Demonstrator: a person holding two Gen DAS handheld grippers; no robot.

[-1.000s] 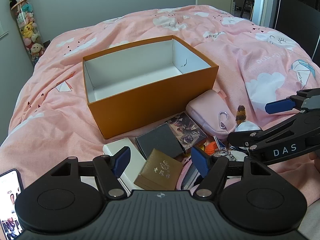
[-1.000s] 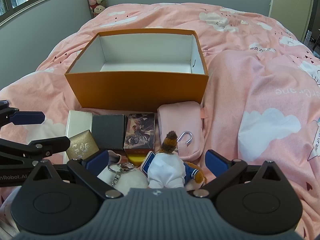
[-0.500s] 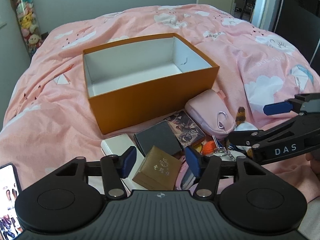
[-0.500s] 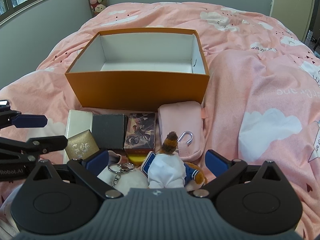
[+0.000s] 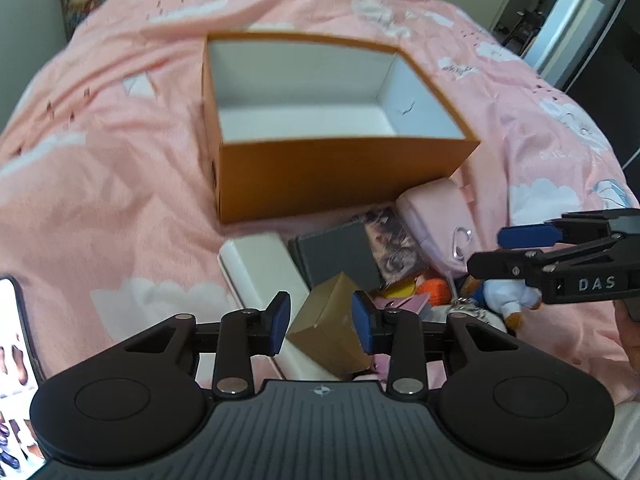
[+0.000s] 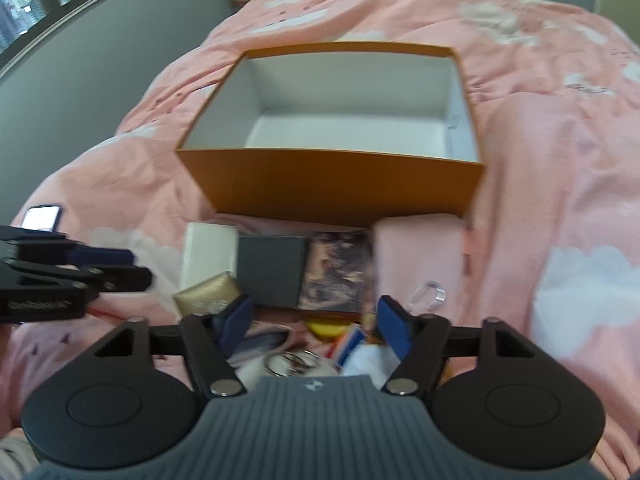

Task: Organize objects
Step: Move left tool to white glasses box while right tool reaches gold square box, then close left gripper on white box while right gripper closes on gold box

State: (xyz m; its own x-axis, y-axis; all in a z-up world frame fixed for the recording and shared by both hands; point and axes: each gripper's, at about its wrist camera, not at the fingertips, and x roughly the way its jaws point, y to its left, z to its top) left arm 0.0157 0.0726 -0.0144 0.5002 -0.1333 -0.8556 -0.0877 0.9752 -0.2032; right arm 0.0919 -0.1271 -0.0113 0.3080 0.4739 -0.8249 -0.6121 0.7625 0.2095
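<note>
Inventory, left to right, of what lies on the pink cloud-print bed (image 5: 100, 184).

1. Phone (image 5: 16, 364), screen lit, at the far left edge near my left hand.
2. Left claw (image 5: 320, 322): its blue pads sit close on either side of the small gold box (image 5: 330, 330), which is tilted on one corner. Through the blur I cannot tell whether the pads are touching it.
3. White flat box (image 5: 260, 264), lying under and beside the gold box.
4. Dark grey box (image 5: 340, 256), next right, touching the white one.
5. Illustrated card box (image 5: 394, 244), picture side up; no text legible.
6. Orange storage box (image 5: 340, 172), open, white inside, nothing in it; it stands just behind the row.
7. Pink pouch (image 5: 436, 220) with a silver carabiner (image 5: 460, 242), against the storage box's right corner.
8. Loose heap: key rings (image 6: 290, 360), a yellow piece, a plush doll in white (image 5: 506, 298).
9. Right claw (image 6: 314, 320): spread apart, holding nothing, hovering over the heap.

Step in hand, as I judge it: the first pick, the gold box, with nothing yet sorted. Next move calls for a firm squeeze on its two flat sides, a lift over the orange wall, and a release inside.

Writing: "DAS" in white on my right claw's arm. The left claw's side label is too blurred to read.
</note>
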